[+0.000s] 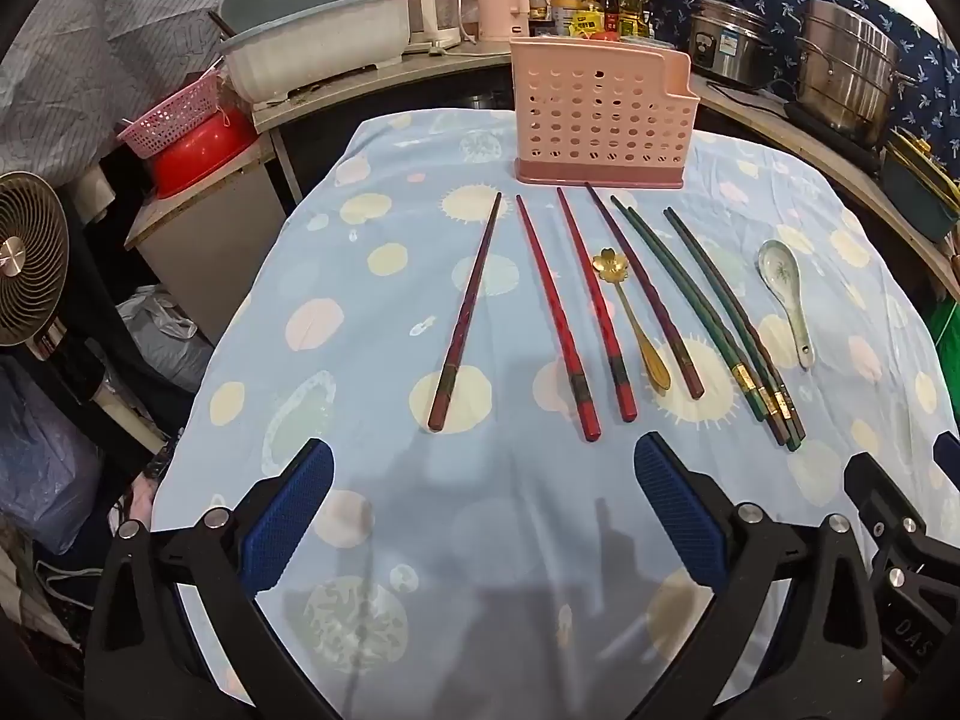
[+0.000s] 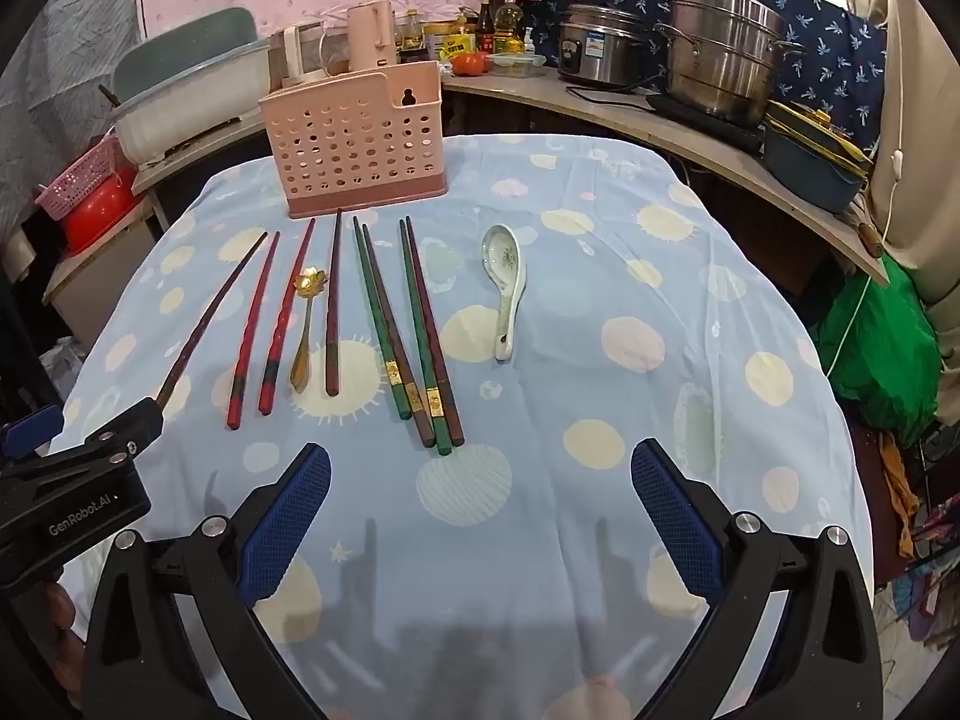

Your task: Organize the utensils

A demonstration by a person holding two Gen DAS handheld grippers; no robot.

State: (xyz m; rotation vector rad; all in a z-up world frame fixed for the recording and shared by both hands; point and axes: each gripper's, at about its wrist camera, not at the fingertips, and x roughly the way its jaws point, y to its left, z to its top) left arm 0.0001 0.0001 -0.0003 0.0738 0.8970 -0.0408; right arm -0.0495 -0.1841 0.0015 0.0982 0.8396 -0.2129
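The chopsticks and two spoons lie in a row on the tablecloth, beyond both claws, with the pink holder standing at the far end. The left claw and the right claw hover side by side over the near cloth, tilted downward, jaws spread wide and empty. The ceramic spoon lies at the right of the row, the gold spoon among the red chopsticks.

We carry two black plastic grippers, the left gripper and the right gripper. Both have blue cross-hatched pads, silver round screws and white "GenRobot.AI" lettering.
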